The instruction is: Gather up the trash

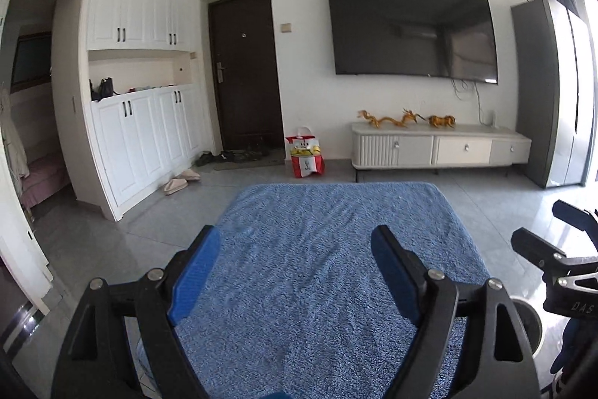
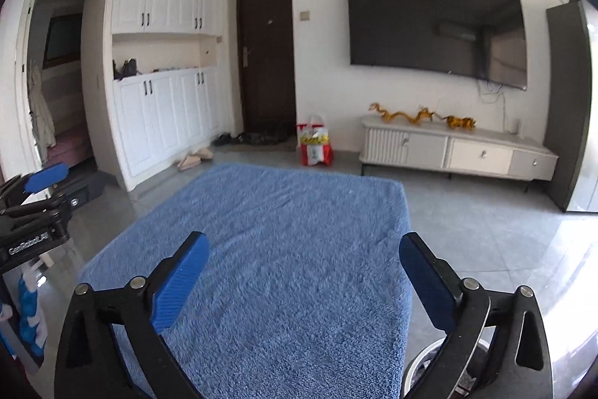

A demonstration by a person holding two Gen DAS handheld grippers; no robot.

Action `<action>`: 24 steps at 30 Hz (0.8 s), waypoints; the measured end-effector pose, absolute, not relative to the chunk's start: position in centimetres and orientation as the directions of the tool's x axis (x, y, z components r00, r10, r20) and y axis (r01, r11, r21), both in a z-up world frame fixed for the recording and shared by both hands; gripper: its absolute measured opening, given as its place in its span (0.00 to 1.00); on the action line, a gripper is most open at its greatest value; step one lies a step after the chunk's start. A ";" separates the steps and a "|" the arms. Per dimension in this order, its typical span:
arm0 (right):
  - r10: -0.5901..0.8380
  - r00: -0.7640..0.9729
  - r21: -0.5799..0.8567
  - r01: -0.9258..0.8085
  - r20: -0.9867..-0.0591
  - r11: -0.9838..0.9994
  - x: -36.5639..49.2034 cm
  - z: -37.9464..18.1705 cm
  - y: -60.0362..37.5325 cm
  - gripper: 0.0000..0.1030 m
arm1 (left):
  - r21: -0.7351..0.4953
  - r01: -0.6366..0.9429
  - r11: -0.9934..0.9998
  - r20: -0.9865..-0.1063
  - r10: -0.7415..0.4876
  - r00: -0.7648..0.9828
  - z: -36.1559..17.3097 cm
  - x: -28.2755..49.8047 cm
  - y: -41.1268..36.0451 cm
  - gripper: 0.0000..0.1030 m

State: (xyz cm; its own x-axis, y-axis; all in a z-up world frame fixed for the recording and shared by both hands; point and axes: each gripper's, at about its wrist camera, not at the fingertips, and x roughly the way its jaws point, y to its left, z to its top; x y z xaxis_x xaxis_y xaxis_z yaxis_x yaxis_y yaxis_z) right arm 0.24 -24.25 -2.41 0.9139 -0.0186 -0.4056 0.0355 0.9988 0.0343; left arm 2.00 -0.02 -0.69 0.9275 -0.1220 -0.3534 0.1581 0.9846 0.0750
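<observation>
A blue towel-covered surface lies below both grippers; it also shows in the right wrist view. No trash shows on it. My left gripper is open and empty above the blue surface. My right gripper is open and empty above the same surface. The right gripper shows at the right edge of the left wrist view; the left gripper shows at the left edge of the right wrist view. A round metal bin rim sits on the floor at the surface's right side, also seen in the left wrist view.
A red and white bag stands on the floor by the dark door. A white TV cabinet with gold figurines stands under the wall TV. White cupboards and slippers are left. Grey tile floor surrounds the blue surface.
</observation>
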 end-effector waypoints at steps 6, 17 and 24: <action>-0.093 0.921 -0.001 0.100 -0.378 0.995 -1.0 -1.9 -24.0 0.99 | 0.052 0.153 0.987 -0.338 -0.126 0.933 -0.6 0.9 0.8 0.80; -0.203 0.920 -0.028 0.205 -0.336 0.978 -3.2 -1.6 -25.6 0.99 | 0.094 0.139 0.986 -0.325 -0.101 0.940 -1.7 0.1 -0.8 0.80; -0.204 0.919 -0.031 0.206 -0.337 0.978 -3.1 -1.8 -25.8 1.00 | 0.070 0.134 0.988 -0.334 -0.103 0.937 -2.1 0.4 -0.7 0.80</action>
